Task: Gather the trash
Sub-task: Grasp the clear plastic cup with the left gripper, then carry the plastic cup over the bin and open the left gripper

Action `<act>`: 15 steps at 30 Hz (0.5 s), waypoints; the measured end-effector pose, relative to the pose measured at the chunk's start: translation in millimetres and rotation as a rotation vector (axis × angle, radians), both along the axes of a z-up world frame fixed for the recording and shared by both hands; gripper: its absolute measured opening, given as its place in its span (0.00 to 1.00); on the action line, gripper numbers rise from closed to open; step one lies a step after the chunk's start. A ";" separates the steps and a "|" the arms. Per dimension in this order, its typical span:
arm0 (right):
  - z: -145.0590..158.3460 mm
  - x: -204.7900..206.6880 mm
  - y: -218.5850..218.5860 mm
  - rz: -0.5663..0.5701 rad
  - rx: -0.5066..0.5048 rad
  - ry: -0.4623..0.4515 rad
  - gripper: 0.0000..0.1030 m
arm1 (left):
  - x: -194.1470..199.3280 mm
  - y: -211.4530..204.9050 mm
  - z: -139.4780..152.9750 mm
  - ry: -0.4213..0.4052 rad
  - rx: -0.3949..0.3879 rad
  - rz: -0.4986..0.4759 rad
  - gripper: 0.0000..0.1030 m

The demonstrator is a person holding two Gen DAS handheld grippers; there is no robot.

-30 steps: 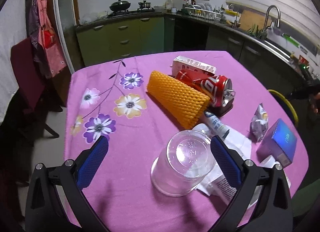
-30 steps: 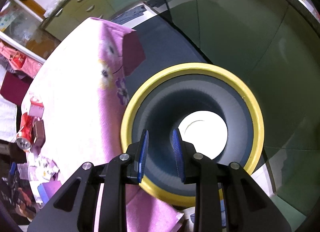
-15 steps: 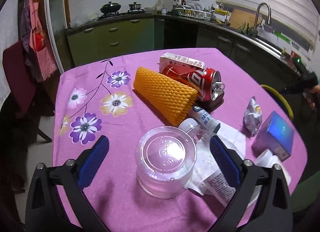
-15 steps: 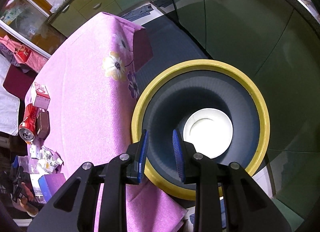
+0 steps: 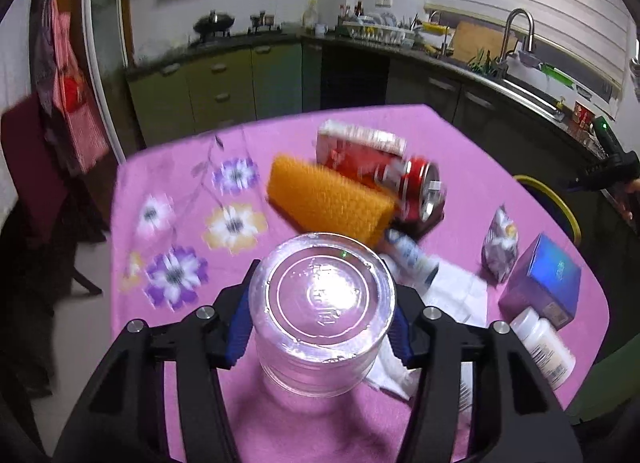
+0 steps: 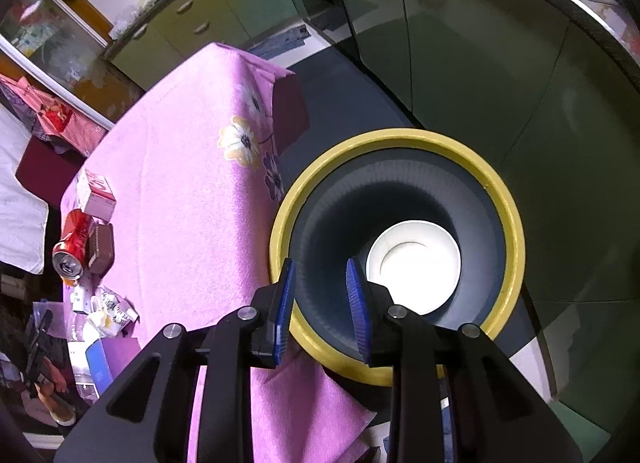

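An upturned clear plastic cup (image 5: 322,303) stands on the pink tablecloth (image 5: 180,167). My left gripper (image 5: 320,283) is closing around it, and its blue pads (image 5: 240,327) touch the cup's sides. Behind the cup lie an orange foam net (image 5: 328,199), a red can (image 5: 416,187), a red and white carton (image 5: 360,139) and a small tube (image 5: 412,259). My right gripper (image 6: 320,263) hangs over the yellow-rimmed bin (image 6: 400,135) beside the table. Its jaws stand a little apart with nothing between them. A white round thing (image 6: 416,263) lies at the bin's bottom.
To the right on the table are white paper (image 5: 456,291), a small packet (image 5: 500,239), a blue and purple box (image 5: 544,279) and a white bottle (image 5: 544,347). Green kitchen cabinets (image 5: 224,91) and a sink counter (image 5: 520,83) ring the table. A dark red chair (image 5: 28,167) stands left.
The left gripper's jaws came in from wide open to the sides of the cup. The right gripper's view shifted a little over the bin; its jaws kept the same gap.
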State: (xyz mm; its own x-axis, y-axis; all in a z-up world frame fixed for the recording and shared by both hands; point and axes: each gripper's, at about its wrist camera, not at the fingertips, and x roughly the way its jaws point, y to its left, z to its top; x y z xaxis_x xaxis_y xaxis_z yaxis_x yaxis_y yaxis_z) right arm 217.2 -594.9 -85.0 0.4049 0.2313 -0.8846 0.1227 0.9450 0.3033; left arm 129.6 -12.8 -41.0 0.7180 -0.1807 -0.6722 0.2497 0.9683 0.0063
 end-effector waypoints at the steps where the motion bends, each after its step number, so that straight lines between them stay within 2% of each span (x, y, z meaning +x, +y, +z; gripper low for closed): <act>1: 1.2 -3.5 -1.9 -0.003 0.002 -0.009 0.26 | 0.5 -3.0 9.0 -0.014 0.005 -0.011 0.51; 4: 7.9 -17.5 -12.6 -0.019 0.019 -0.042 0.26 | 5.1 -23.5 40.0 -0.043 0.013 -0.078 0.51; 7: 15.6 -32.5 -26.6 -0.042 0.023 -0.074 0.26 | 18.3 -65.6 69.2 -0.030 0.004 -0.217 0.51; 11: 23.9 -58.0 -48.9 -0.078 0.033 -0.116 0.26 | 40.0 -164.7 93.9 0.018 -0.003 -0.482 0.52; 15: 24.7 -86.6 -71.2 -0.117 0.042 -0.142 0.26 | 60.0 -274.0 85.0 0.087 0.022 -0.694 0.52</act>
